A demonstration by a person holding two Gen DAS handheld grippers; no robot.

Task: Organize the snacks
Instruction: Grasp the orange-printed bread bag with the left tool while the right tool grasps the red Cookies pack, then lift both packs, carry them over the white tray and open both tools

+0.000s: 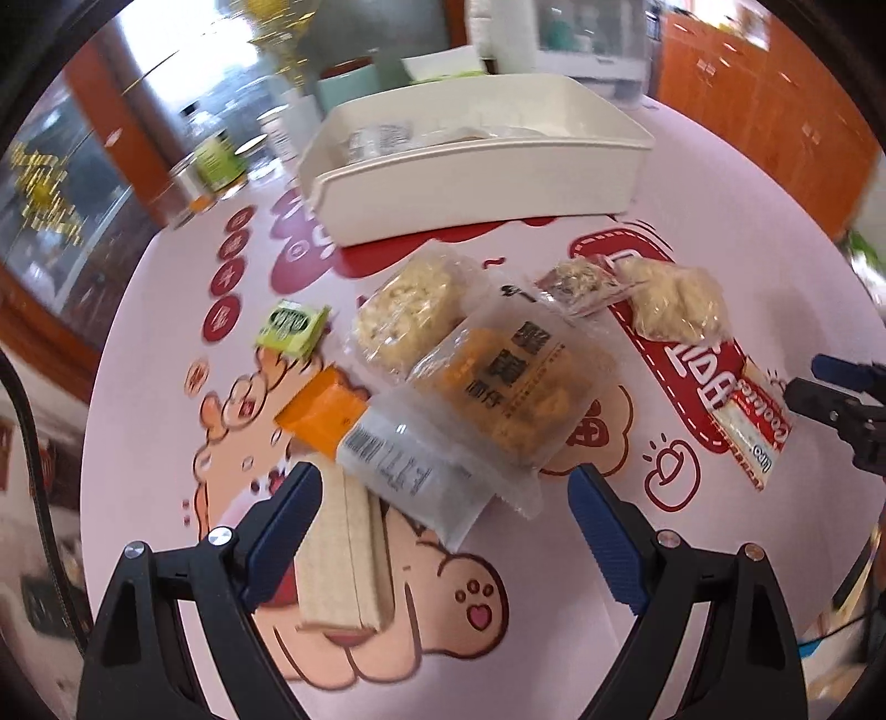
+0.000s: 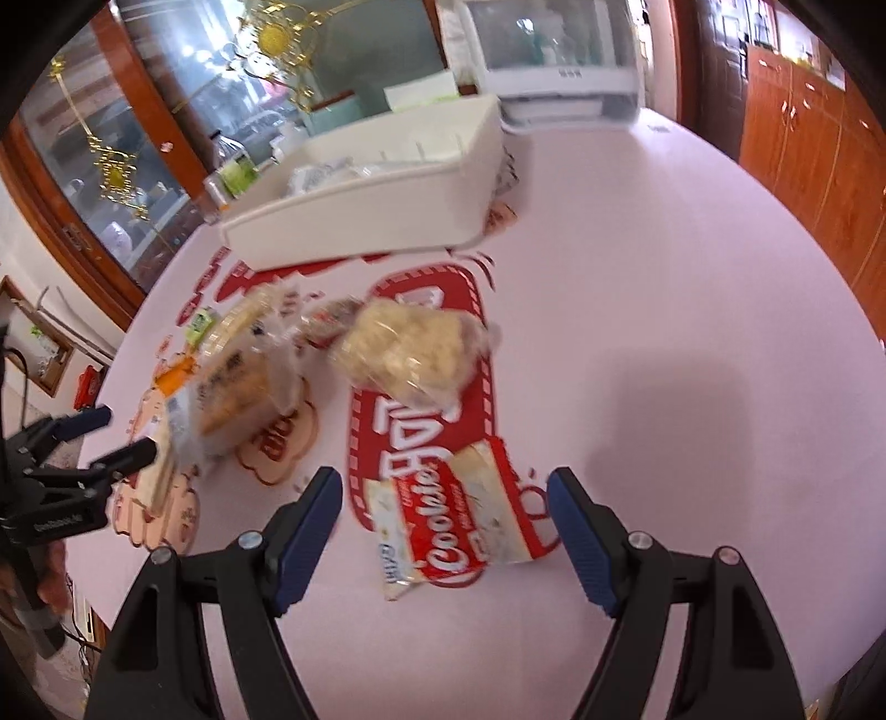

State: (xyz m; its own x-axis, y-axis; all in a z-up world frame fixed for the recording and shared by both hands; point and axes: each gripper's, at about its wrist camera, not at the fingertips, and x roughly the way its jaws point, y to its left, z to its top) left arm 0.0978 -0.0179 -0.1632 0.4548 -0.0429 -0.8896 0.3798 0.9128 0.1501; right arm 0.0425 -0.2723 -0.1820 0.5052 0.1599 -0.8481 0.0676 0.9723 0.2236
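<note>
Snack packets lie scattered on a pink printed tablecloth (image 1: 554, 581). My left gripper (image 1: 446, 498) hangs open over a clear packet with a barcode label (image 1: 404, 471) and a beige wafer bar (image 1: 343, 559); its pads touch neither. Beyond them lie a packet of orange-yellow snacks (image 1: 515, 387), a round rice cracker (image 1: 410, 310), an orange packet (image 1: 326, 410) and a small green packet (image 1: 290, 327). My right gripper (image 2: 446, 482) is open, straddling a red-and-white cookie packet (image 2: 454, 526) without pressing on it. A bag of pale puffed snack (image 2: 404, 343) lies just beyond. The white bin (image 1: 487, 183) holds several packets.
The white bin (image 2: 360, 221) stands at the table's far side. Behind it are a green-labelled jar (image 1: 221, 158), a teal box and a white appliance (image 2: 559, 50). Wooden cabinets (image 2: 803, 138) line the right. Bare tablecloth (image 2: 664, 304) stretches right of the snacks.
</note>
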